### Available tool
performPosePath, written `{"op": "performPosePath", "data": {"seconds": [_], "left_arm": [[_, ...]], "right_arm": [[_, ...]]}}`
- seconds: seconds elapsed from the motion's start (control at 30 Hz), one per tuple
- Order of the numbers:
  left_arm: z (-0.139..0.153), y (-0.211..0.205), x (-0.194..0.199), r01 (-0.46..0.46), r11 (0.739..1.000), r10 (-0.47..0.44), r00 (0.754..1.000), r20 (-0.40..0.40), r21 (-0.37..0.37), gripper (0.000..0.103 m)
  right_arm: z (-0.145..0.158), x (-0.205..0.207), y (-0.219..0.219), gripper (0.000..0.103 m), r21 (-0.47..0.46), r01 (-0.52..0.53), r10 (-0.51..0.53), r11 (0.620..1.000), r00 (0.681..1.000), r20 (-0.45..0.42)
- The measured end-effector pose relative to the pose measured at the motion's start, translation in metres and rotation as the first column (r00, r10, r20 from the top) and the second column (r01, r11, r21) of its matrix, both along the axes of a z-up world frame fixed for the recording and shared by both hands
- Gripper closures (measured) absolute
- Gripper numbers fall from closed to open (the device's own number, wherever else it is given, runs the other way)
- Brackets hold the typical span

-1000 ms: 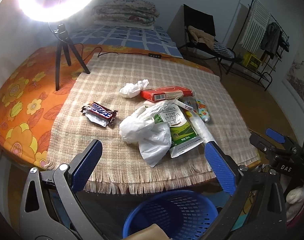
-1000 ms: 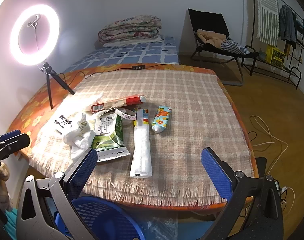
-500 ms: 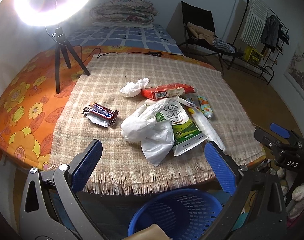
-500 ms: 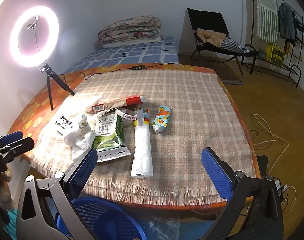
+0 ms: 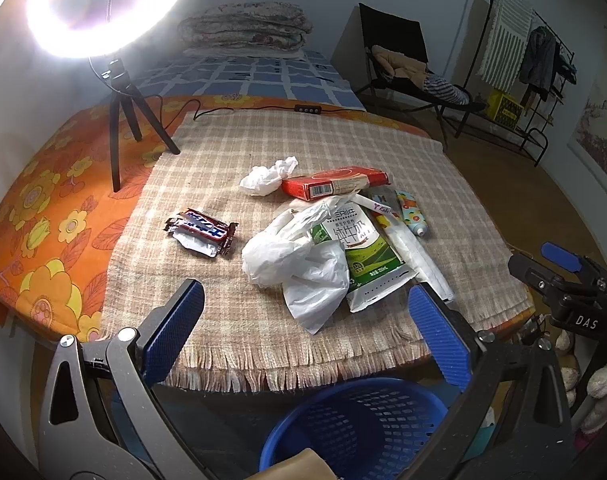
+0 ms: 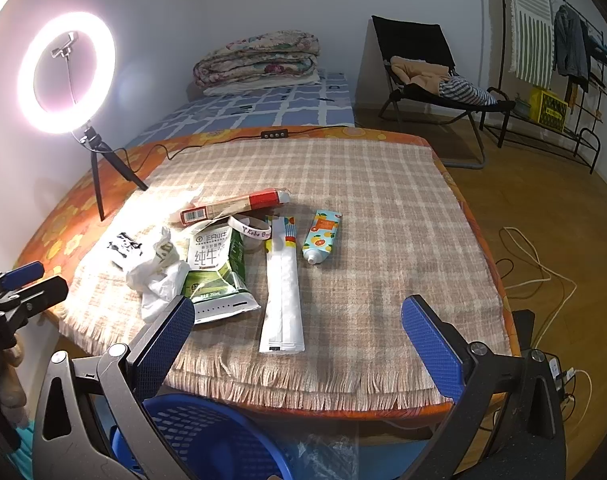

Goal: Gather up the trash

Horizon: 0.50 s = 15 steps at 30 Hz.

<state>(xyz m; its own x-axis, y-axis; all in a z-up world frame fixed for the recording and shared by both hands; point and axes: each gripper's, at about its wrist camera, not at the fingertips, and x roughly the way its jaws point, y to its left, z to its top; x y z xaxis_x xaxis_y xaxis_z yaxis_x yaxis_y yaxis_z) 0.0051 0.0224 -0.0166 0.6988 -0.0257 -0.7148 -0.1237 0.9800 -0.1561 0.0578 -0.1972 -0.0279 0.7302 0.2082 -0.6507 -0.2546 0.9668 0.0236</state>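
White bag [image 5: 299,264] hides part of milk carton [image 5: 363,252].

A lit ring light [image 6: 65,74] on a tripod stands at the counter's [image 6: 383,184] far left corner, with a folded quilt [image 6: 257,62] on the bed [image 6: 263,110] behind and a black chair [image 6: 427,68] beside a clothes rack [image 6: 551,60].

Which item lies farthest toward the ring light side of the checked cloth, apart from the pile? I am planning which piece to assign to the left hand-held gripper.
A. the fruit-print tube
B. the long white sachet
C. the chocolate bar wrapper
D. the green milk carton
C: the chocolate bar wrapper lies alone on the checked cloth, on the ring light side of the white plastic bag and everything else.
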Motion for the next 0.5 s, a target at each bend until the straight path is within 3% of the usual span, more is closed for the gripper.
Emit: {"op": "performPosePath", "data": {"seconds": [0.2,0.5], "left_arm": [[-0.003,-0.007,0.001,0.015,0.999,-0.014,1.000,-0.008,0.040,0.000],[-0.004,-0.011,0.001,0.019,0.999,-0.019,1.000,-0.010,0.042,0.000]], "right_arm": [[-0.002,0.000,-0.001,0.001,-0.004,0.004,-0.004,1.000,1.000,0.004],[-0.005,0.001,-0.003,0.001,-0.001,0.006,-0.006,1.000,1.000,0.001]]}}
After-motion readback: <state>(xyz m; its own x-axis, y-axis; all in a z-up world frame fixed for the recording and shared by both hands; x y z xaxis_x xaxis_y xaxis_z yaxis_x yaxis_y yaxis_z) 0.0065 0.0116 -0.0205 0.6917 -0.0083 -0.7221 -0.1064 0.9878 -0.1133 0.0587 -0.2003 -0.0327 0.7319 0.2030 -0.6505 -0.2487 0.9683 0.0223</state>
